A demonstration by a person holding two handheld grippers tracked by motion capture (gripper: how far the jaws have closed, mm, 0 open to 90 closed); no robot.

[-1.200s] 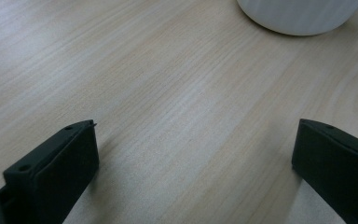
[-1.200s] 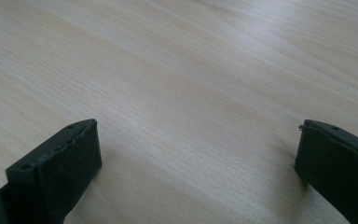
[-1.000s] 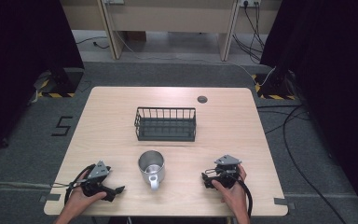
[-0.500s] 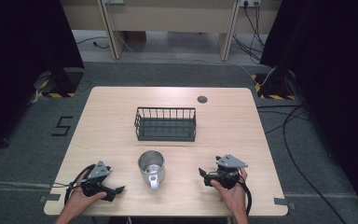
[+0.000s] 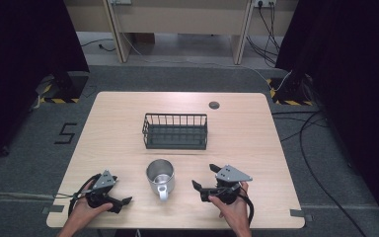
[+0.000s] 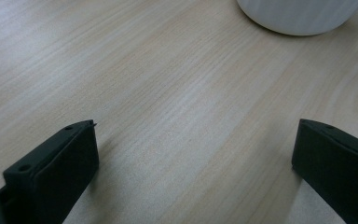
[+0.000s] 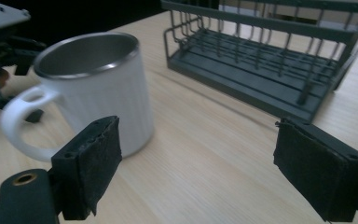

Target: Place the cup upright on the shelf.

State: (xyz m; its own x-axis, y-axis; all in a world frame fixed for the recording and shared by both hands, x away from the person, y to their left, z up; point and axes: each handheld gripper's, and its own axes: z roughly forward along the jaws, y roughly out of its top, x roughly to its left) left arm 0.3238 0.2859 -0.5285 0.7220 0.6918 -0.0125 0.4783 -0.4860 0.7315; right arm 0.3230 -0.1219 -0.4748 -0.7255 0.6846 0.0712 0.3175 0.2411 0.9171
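Object in hand: white, ribbed, steel-lined mug (image 5: 160, 177) with a loop handle, upright on the pale wooden table (image 5: 256, 133) near its front edge, handle toward the person.
Mug, close view: in the right gripper view the mug (image 7: 95, 88) stands left of centre, its handle at the left, just beyond the left jaw pad and not between the pads.
Right gripper (image 5: 206, 180): black two-jaw tool with a grey three-cornered plate, held just right of the mug; compared with the high view a second ago, it has turned and shifted toward the mug, its jaws now pointing leftward at it.
Right jaws: spread wide, gripping nothing; bare table lies between the pads.
Left gripper (image 5: 123, 201): black tool resting at the table's front-left, unchanged in place over the last second.
Left jaws: released and wide apart in the left gripper view, with only wood grain between them; the mug's white base (image 6: 298, 14) sits at the upper edge, well clear.
Black wire basket (image 5: 175, 131): rectangular rack standing behind the mug, near the table's middle, empty.
Meaning of the change: the right gripper appears to be lining up an approach to the mug; no contact is made yet, so the grasp is judged not yet begun.
Likely destination: the basket, judged from the layout alone.
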